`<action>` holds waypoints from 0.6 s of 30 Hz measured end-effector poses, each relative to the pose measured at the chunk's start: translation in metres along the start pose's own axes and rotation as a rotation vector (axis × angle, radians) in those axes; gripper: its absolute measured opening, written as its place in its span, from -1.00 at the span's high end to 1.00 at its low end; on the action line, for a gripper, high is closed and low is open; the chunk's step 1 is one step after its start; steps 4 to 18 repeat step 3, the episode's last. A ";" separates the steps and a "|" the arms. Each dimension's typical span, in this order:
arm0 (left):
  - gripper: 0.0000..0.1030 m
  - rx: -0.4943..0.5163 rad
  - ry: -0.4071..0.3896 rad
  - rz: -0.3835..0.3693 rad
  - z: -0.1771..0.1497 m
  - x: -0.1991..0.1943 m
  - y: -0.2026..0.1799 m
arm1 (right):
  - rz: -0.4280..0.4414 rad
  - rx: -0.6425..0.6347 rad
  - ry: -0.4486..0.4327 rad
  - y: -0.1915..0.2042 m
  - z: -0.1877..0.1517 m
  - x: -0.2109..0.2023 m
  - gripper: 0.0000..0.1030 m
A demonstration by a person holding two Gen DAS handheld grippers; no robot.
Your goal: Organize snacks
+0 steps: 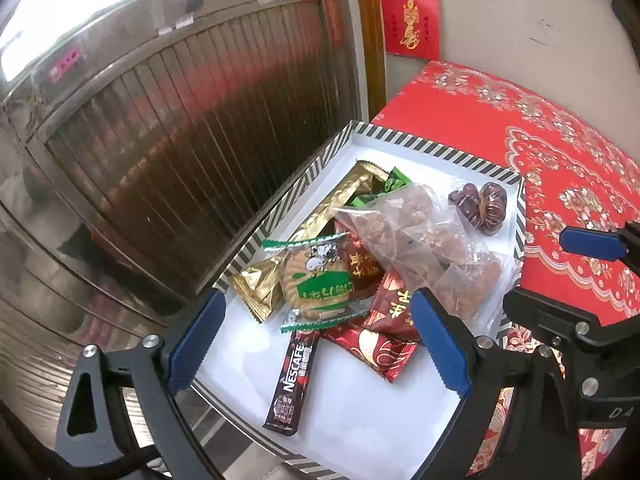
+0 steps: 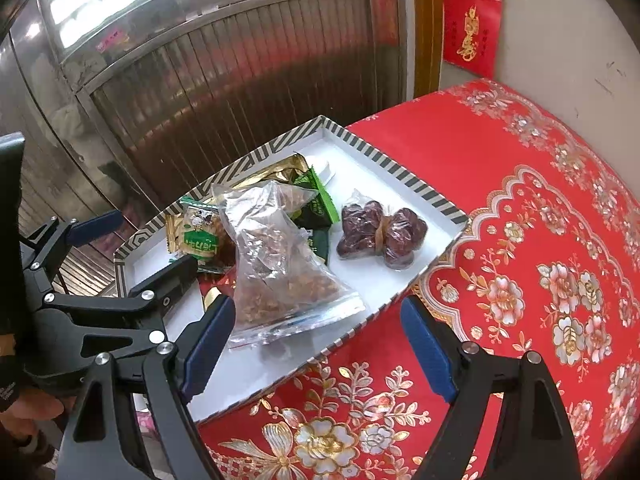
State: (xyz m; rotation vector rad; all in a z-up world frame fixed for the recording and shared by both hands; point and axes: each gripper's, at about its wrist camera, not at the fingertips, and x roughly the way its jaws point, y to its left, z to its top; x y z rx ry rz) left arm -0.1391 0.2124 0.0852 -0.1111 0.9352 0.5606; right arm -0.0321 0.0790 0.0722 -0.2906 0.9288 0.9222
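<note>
Atop a red floral tablecloth (image 2: 520,208) sits a striped-rim white tray (image 2: 404,176) piled with snacks; a clear bag of nuts (image 2: 276,264) overlies a green-labelled biscuit (image 1: 316,284), with wrapped dates (image 2: 380,236) apart and a Nescafé stick (image 1: 292,384) nearest; left gripper (image 1: 316,340) and right gripper (image 2: 316,340) both hover spread, empty.

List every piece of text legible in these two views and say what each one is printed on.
"NESCAFE": on the dark coffee stick in the striped tray.
"DA": partial letters on the right tool's black body, cut off at the frame edge.
Chinese characters on the green-labelled biscuit packet, the red snack packets, the red wall poster and the pink door sticker: too blurred or small to read.
</note>
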 end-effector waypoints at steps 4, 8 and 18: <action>-0.82 0.030 -0.011 -0.005 0.004 -0.002 -0.009 | -0.005 0.029 -0.014 -0.010 -0.004 -0.007 -0.65; -0.82 0.030 -0.011 -0.005 0.004 -0.002 -0.009 | -0.005 0.029 -0.014 -0.010 -0.004 -0.007 -0.65; -0.82 0.030 -0.011 -0.005 0.004 -0.002 -0.009 | -0.005 0.029 -0.014 -0.010 -0.004 -0.007 -0.65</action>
